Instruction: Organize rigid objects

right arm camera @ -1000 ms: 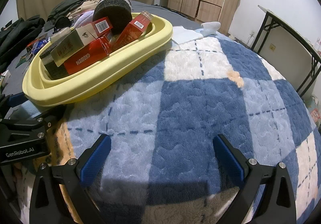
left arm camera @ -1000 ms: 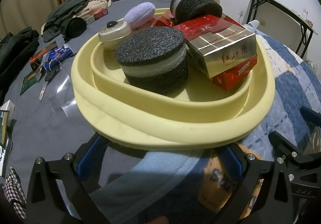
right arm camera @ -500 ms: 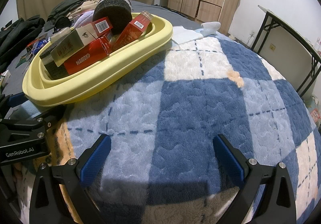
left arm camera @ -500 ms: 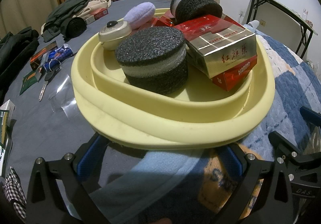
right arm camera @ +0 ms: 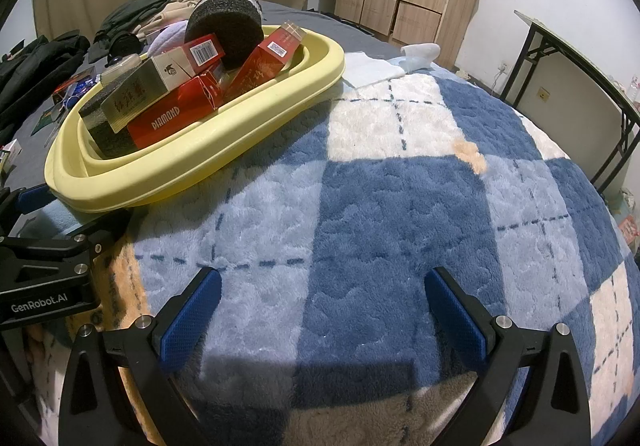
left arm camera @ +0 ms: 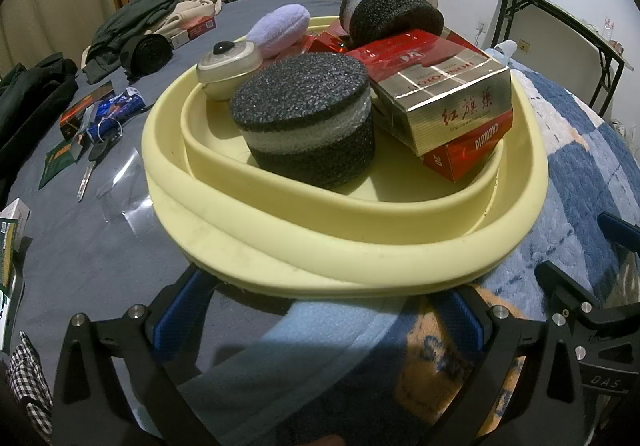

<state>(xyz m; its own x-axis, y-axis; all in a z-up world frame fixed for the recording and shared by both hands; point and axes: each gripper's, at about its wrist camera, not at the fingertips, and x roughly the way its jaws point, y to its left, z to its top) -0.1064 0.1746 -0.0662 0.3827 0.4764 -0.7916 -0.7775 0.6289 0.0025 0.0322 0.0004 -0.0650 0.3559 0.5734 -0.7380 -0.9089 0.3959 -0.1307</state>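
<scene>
Yellow and soft-rimmed, the basin (left arm camera: pixel 352 250) sits just ahead of our left gripper (left arm camera: pixel 320 310), its near rim overhanging the gap between the blue fingers (left arm camera: pixel 180 310), which stand spread wide with nothing between them. Inside it, straight ahead of those fingers, stands a black-and-grey foam puck (left arm camera: pixel 308 122); to the right of it a gold carton (left arm camera: pixel 452 102) leans on a red box marked DIAMOND (left arm camera: pixel 468 150). A second foam puck (left arm camera: pixel 390 14) lies tipped at the far side, with a lilac puff (left arm camera: pixel 280 28) and a small cream jar (left arm camera: pixel 228 66) to the far left.

Our right gripper (right arm camera: pixel 322 310) hangs over the blue plaid blanket (right arm camera: pixel 400 206), its fingers (right arm camera: pixel 456 314) likewise parted and empty. From there the basin lies well ahead and to the left, resting on the bed. A key (left arm camera: pixel 90 170) and loose packets lie on the grey sheet (left arm camera: pixel 80 246) left of the left fingers.
</scene>
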